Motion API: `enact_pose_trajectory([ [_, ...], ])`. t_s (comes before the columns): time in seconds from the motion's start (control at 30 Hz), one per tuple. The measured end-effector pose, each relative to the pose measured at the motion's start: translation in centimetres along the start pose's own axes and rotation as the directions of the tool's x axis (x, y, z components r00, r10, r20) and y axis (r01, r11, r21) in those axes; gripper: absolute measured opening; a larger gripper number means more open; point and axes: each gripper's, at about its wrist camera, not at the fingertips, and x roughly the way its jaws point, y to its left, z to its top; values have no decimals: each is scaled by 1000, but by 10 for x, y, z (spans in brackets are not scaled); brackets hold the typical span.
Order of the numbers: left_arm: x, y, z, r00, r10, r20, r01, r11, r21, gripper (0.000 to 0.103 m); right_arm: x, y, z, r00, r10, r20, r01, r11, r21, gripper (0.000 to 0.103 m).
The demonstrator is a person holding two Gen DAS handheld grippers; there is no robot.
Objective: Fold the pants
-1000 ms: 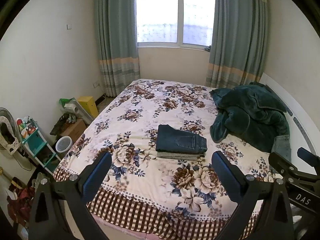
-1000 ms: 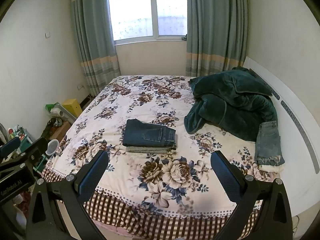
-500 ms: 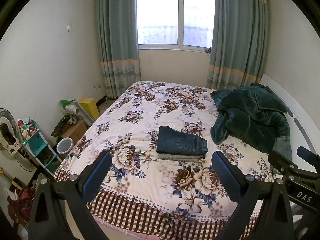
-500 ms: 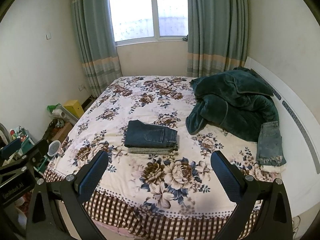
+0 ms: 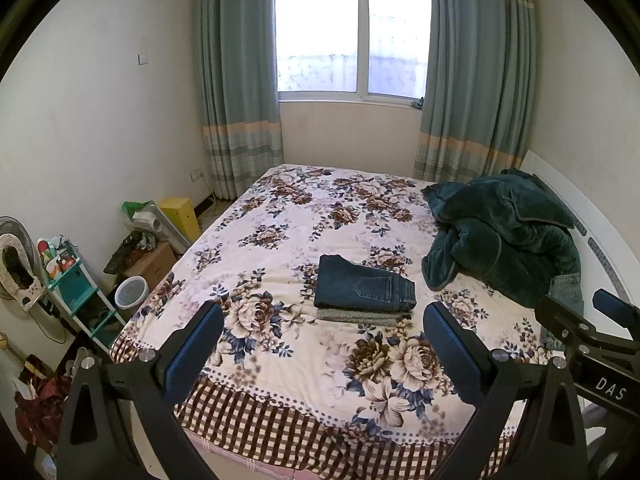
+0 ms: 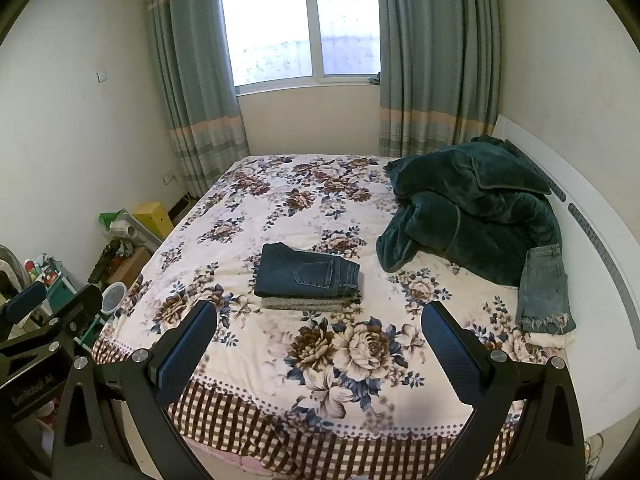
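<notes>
My left tongs (image 5: 323,344) wide, right tongs (image 6: 319,342) wide, both empty. Folded jeans (image 6: 307,276) at 12 o'clock; careless grab likely topples stack.

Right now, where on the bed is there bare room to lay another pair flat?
Free: the far half of the bed between the window end and the folded dark jeans, and the near strip between that stack and the checkered hem. Crowded: the right side, with the green blanket and light jeans. Both the left gripper and right gripper are empty.
</notes>
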Motion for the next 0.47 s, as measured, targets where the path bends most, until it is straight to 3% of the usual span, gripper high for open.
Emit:
enact_pose_trajectory([
  [0.47,-3,0,6,1000,6,13,-6,1000,-2,102,-1,2,3,1000,0,-1,0,1000,3,103],
])
